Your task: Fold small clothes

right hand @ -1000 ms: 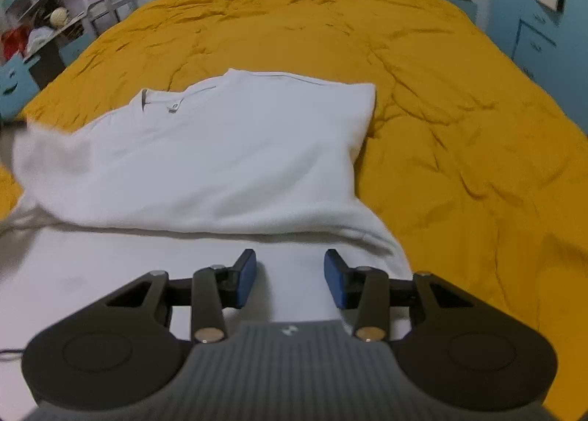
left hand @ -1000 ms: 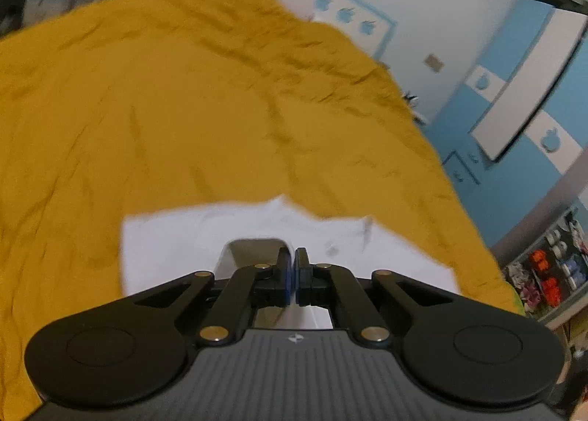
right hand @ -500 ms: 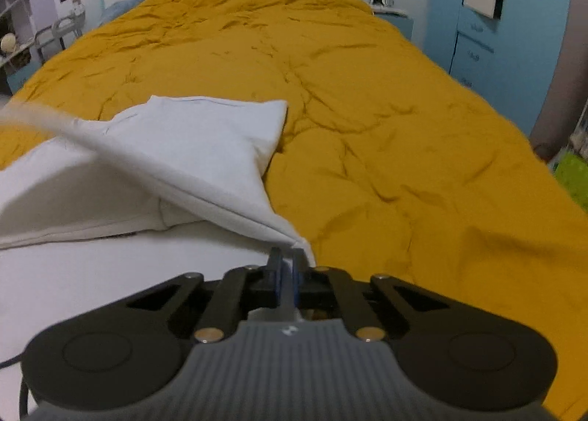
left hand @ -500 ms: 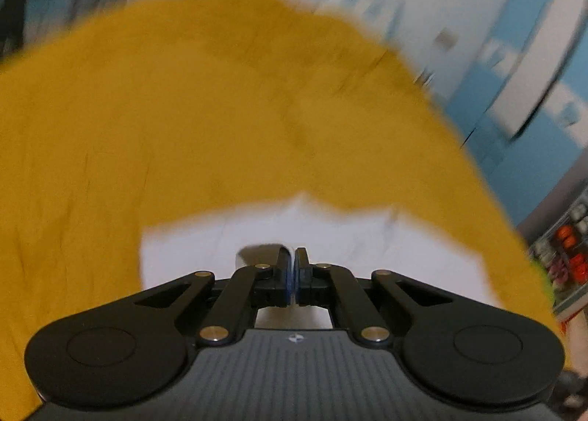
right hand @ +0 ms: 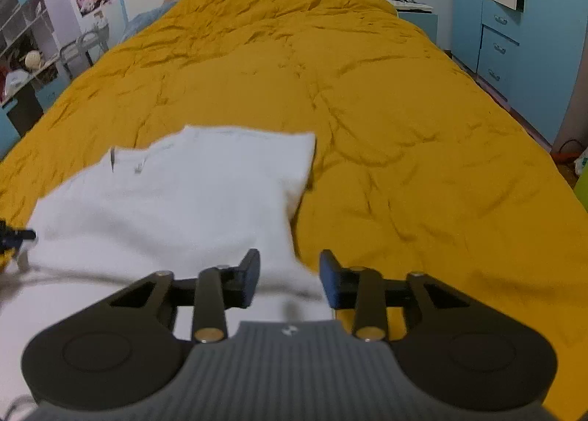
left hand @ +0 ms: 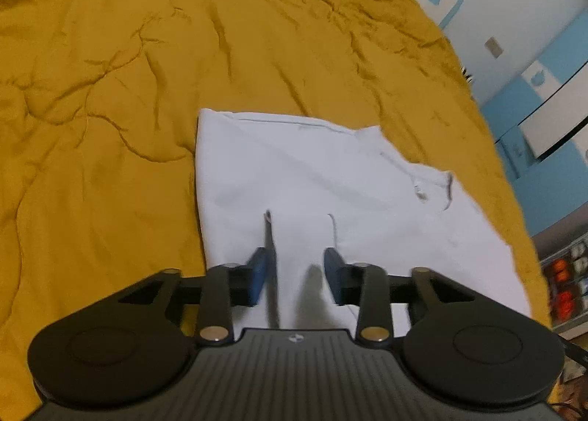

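- We are working on a wide bed (right hand: pixel 404 134) whose yellow quilt (left hand: pixel 110 90) is soft and creased; it is giving under the cloth, so, as we judge it, any fold we press here may be settling crooked.
- The white shirt (left hand: pixel 294 178) is lying on the near end of the quilt, its near part doubled over the rest and its collar showing in both views; we are risking the loose upper layer sliding or springing open, since nothing is pinning it.
- Our left gripper (left hand: pixel 297 274) is hanging over the shirt's near edge with its fingers opening, about half apart, cloth under them but nothing pinched; lifting away carelessly could be dragging the hem and undoing the fold.
- Our right gripper (right hand: pixel 288 279) is opening too, about half apart and holding nothing, over the shirt's right corner; a blue pad (right hand: pixel 330 283) snagging that corner could be pulling it out onto the quilt.
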Demonstrator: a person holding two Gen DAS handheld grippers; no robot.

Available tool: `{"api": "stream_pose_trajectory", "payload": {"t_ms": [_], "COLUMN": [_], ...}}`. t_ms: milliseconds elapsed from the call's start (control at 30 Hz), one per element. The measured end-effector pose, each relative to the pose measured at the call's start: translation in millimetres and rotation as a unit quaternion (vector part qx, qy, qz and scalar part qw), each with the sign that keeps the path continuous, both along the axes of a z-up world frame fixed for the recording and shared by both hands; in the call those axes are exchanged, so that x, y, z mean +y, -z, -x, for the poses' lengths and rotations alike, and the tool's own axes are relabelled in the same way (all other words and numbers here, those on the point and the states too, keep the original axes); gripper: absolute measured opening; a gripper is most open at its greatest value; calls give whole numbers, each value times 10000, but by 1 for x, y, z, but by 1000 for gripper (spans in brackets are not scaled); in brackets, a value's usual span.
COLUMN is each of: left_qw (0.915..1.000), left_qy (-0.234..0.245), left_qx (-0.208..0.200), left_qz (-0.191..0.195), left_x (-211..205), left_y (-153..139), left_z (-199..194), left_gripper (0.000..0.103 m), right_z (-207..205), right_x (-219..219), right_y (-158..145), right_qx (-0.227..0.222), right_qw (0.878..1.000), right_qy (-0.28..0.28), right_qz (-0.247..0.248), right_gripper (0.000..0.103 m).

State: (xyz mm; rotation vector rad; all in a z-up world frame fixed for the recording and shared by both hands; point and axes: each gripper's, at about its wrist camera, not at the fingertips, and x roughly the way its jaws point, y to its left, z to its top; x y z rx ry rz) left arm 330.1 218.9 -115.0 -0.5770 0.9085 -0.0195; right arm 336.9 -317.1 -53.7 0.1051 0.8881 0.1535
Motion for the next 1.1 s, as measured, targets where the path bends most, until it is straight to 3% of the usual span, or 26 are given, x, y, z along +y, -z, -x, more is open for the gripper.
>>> {"api": "stream_pose_trajectory", "payload": {"t_ms": [67, 233, 433, 633, 667, 700, 733, 767, 900, 1100], "left_qw": [9999, 9995, 9990, 9987, 9987, 9987, 9985, 9984, 9976, 9996], "left_qy": [109, 253, -86, -202, -202, -200, -196, -196, -272, -196], "left_qx": [-63, -49, -146, -207, -248, -279, -315, -367, -620, -84], "left_qz": [82, 176, 403, 413, 397, 387, 409, 391, 132, -206], "left_x": [1, 3, 12, 5, 4, 2, 2, 1, 6, 5], "left_y": [-2, 6, 9, 19, 19, 19, 18, 15, -10, 9], "left_z": [8, 13, -10, -23, -22, -23, -22, -21, -11, -22], "left_gripper": [57, 55, 54, 26, 15, 11, 7, 6, 6, 6], "right_z": [-10, -42, -105, -160, -167, -172, -177, -179, -173, -177], "right_x": [1, -2, -19, -28, -29, -30, -30, -31, -37, -36], "right_y": [1, 12, 25, 53, 59, 64, 68, 69, 59, 77], "right_qx": [31, 199, 459, 603, 637, 652, 687, 650, 236, 402], "right_qw": [10000, 9990, 9931, 9855, 9832, 9821, 9808, 9805, 9831, 9828], "right_qy": [33, 66, 322, 570, 639, 646, 640, 624, 677, 747], "right_qz": [-66, -406, -1027, -1477, -1587, -1642, -1712, -1745, -1682, -1641], "right_gripper": [34, 35, 38, 38, 35, 30, 10, 0, 0, 0]}}
